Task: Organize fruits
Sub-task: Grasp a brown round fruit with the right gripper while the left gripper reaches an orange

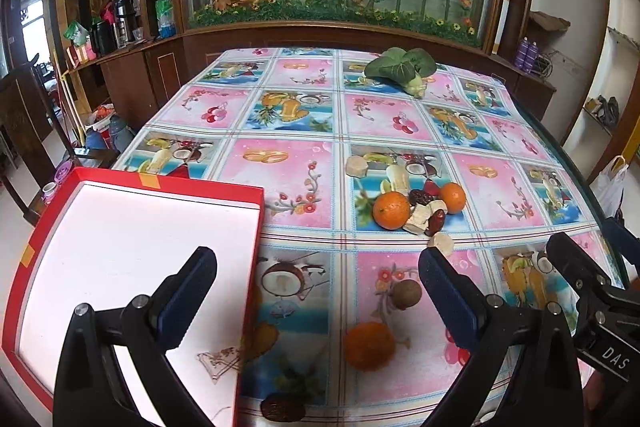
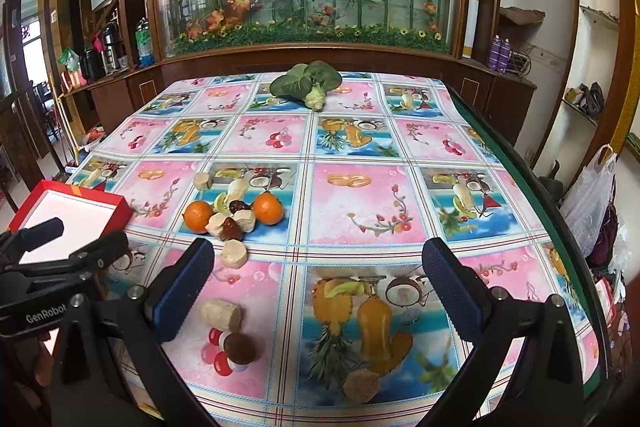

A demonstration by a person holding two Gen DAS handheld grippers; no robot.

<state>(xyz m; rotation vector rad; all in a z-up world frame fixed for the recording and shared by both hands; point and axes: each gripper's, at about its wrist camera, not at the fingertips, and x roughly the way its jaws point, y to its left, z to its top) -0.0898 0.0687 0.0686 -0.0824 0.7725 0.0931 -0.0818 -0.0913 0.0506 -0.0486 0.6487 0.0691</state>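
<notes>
Fruit lies loose on the table (image 1: 400, 131): an orange (image 1: 370, 345) sits low in the left-wrist frame, between the left gripper (image 1: 316, 279) fingers, spread apart. Red box (image 1: 132, 251) lower left. Right gripper (image 2: 316, 267) also spread, holding nothing.

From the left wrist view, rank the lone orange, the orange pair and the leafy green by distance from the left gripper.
1. Lone orange, between the left gripper's fingers.
2. Orange pair, mid-table, in the cluster.
3. Leafy green, at the far edge.
</notes>
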